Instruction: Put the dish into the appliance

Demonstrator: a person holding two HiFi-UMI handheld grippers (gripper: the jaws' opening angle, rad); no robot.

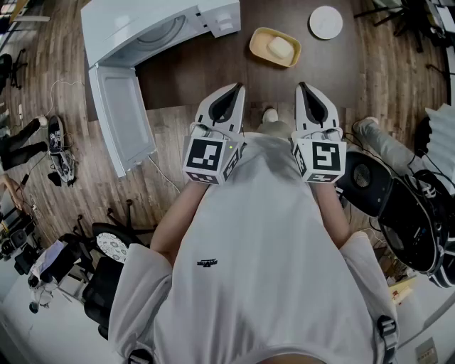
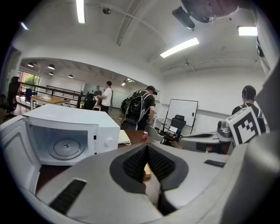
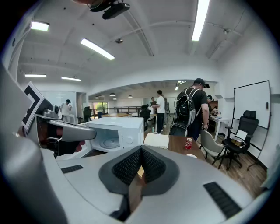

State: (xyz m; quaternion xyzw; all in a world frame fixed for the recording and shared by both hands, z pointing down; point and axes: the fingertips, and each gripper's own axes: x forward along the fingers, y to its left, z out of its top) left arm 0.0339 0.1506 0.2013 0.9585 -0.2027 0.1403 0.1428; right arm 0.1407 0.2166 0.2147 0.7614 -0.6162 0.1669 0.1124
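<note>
Yellow oval dish is the one to watch, and nobody has it yet. The left hand-held gripper is pulled in close to the person's chest, jaws pressed together with nothing between the ribbed pads. It's the same story on the right hand-held gripper, closed tight and empty. Both point forward over the near edge of the dark brown table.

Moving out from those tips, the dish sits on the table well ahead, roughly between the two lines of aim and a shade toward the right one. A pale bun-like lump rests in its middle. Beyond it and off to the right lies a white round disc, clear of the dish. Away to the left stands the white microwave, its door swung fully open toward the person, and the glass turntable shows bare inside.

So this looks like the very start, with the reach not yet made. To do it well, I'd say open one set of jaws before arriving and come in low. Pinch the near rim rather than the lump, and make the bite deep enough that the dish cannot tip. Then carry it level and sweep left around the open door's edge, not across it. Finish by setting it flat on the turntable
</note>
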